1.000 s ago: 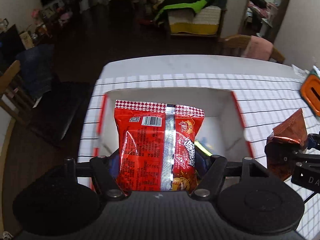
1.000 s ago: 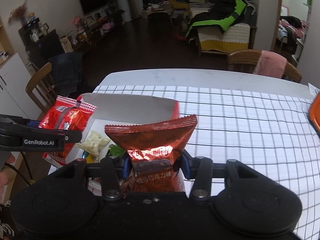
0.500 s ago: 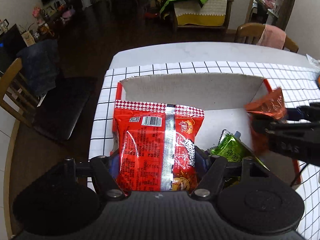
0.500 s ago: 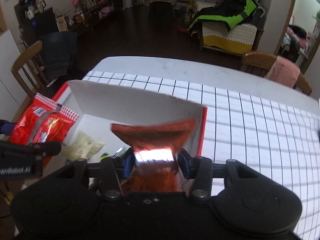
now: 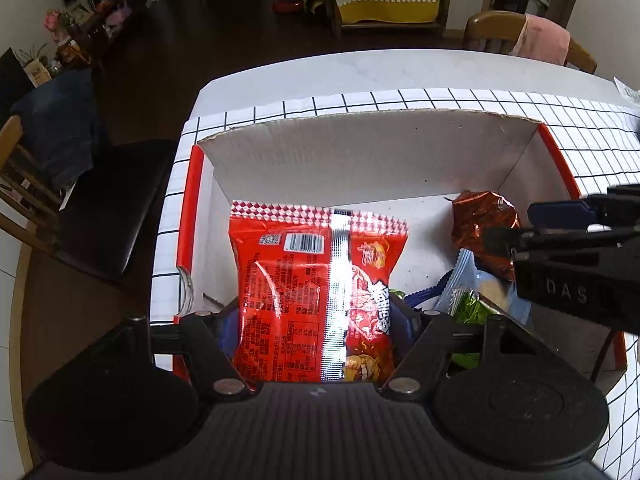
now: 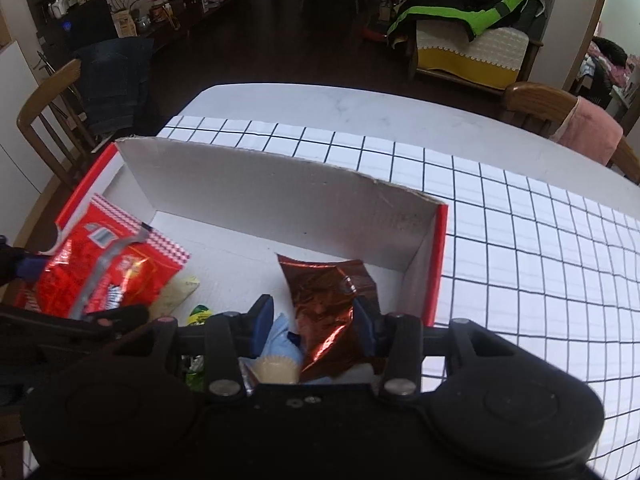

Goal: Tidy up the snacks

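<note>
Both packets have been lowered into the box (image 5: 368, 148); the light, crinkly red packet (image 5: 320, 300) is held by the left gripper (image 5: 316, 320), while the copper foil packet (image 6: 328, 304) sits between the right gripper (image 6: 316, 320) fingers, which have just been closing.

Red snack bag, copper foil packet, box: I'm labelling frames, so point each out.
Red snack bag (image 5: 304, 292): left wrist view, its printed back.
Copper foil packet (image 6: 324, 296): right wrist view, its crinkled face.
Box (image 6: 280, 200): right wrist view, far wall.

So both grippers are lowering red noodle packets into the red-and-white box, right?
Not quite. Only the left gripper holds a red noodle packet; the right gripper has a copper foil snack bag, per the right wrist view. Both are over the box.
</note>
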`<control>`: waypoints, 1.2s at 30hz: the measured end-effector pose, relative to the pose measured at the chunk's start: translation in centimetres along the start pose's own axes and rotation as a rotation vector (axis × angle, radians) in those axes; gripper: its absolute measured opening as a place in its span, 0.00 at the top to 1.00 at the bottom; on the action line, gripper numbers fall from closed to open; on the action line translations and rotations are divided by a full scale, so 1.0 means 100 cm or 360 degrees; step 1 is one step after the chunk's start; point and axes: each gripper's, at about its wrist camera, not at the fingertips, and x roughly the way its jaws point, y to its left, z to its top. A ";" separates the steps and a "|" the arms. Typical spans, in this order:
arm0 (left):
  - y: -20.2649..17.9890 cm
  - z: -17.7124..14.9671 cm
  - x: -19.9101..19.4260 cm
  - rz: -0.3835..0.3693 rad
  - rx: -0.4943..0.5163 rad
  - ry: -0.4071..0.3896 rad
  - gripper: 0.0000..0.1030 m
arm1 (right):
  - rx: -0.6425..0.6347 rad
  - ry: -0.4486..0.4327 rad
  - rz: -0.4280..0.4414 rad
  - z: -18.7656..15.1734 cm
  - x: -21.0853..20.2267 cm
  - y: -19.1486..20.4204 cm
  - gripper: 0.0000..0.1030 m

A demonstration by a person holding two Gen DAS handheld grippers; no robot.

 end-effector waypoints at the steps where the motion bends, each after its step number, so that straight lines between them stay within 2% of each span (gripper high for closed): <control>1: 0.001 0.001 0.001 -0.0001 0.0004 0.0002 0.32 | 0.0005 0.0004 0.0010 0.000 -0.001 0.000 0.58; 9: 0.002 -0.001 -0.003 -0.0002 0.0018 -0.0003 0.32 | 0.0048 -0.0009 0.0067 -0.006 -0.015 -0.003 0.56; 12: 0.003 -0.004 -0.011 -0.0010 0.0014 -0.0034 0.31 | 0.0068 -0.0035 0.0095 -0.008 -0.026 -0.005 0.50; 14: 0.004 -0.006 -0.018 -0.0018 0.0007 -0.0061 0.27 | 0.0077 -0.0067 0.0117 -0.010 -0.035 -0.004 0.41; 16: 0.005 -0.007 -0.026 -0.0023 0.0001 -0.0094 0.27 | 0.0094 -0.0102 0.0134 -0.012 -0.045 -0.004 0.36; 19: 0.006 -0.010 -0.037 -0.0020 -0.0005 -0.0141 0.26 | 0.0114 -0.0135 0.0165 -0.014 -0.057 -0.004 0.33; 22: 0.008 -0.013 -0.049 -0.0036 -0.0015 -0.0186 0.22 | 0.0128 -0.0182 0.0190 -0.018 -0.071 -0.004 0.24; 25: 0.007 -0.017 -0.061 -0.0053 -0.0019 -0.0228 0.21 | 0.0144 -0.0221 0.0228 -0.022 -0.084 -0.005 0.22; 28: 0.007 -0.022 -0.072 -0.0075 -0.0038 -0.0268 0.20 | 0.0163 -0.0273 0.0258 -0.026 -0.096 -0.005 0.14; 33: 0.006 -0.030 -0.091 -0.0084 -0.0040 -0.0360 0.20 | 0.0161 -0.0350 0.0291 -0.031 -0.111 -0.004 0.10; 34: 0.005 -0.032 -0.095 -0.0090 -0.0038 -0.0376 0.20 | 0.0164 -0.0371 0.0295 -0.033 -0.114 -0.004 0.04; 36: 0.004 -0.034 -0.101 -0.0105 -0.0035 -0.0407 0.19 | 0.0156 -0.0422 0.0308 -0.036 -0.122 -0.003 0.01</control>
